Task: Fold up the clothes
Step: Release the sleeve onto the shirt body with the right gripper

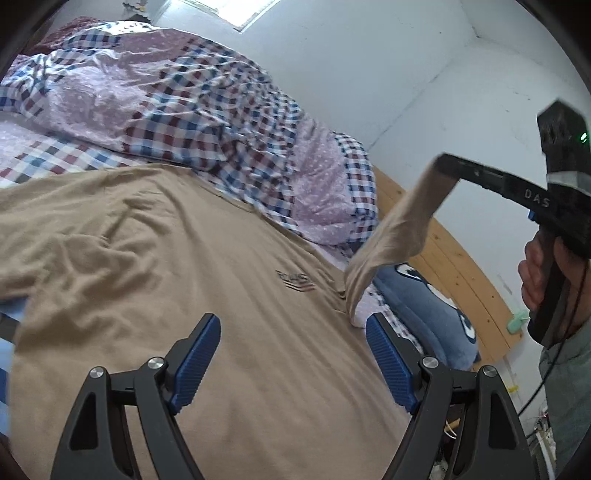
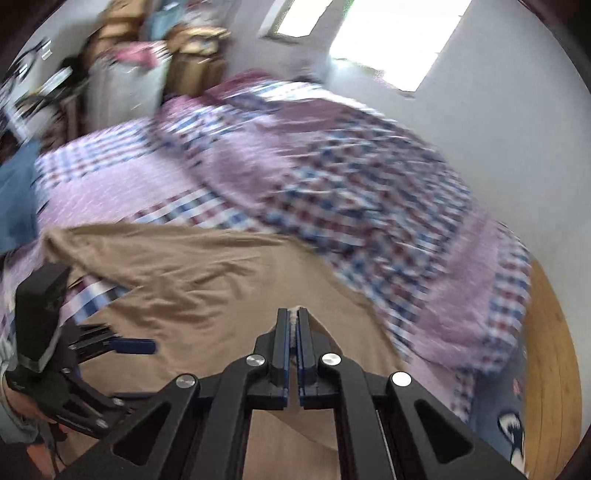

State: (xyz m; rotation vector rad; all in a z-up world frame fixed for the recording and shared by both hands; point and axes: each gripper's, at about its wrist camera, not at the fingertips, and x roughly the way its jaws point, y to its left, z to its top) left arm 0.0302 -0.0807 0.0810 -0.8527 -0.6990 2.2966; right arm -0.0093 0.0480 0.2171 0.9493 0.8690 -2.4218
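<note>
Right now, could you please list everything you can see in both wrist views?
T-shirt: one, tan, spread on the bed, one sleeve lifted.
Quilt: one, purple with checks, bunched behind the shirt.
Blue pillow: one, at the bed's edge.
Headboard: one, wooden, by the wall.
Window: bright, in the white wall.
Furniture clutter: blurred, far corner.
Left gripper: jaws open above the shirt.
Right gripper: jaws shut on the sleeve.
Hand: one, holding the right gripper.
</note>
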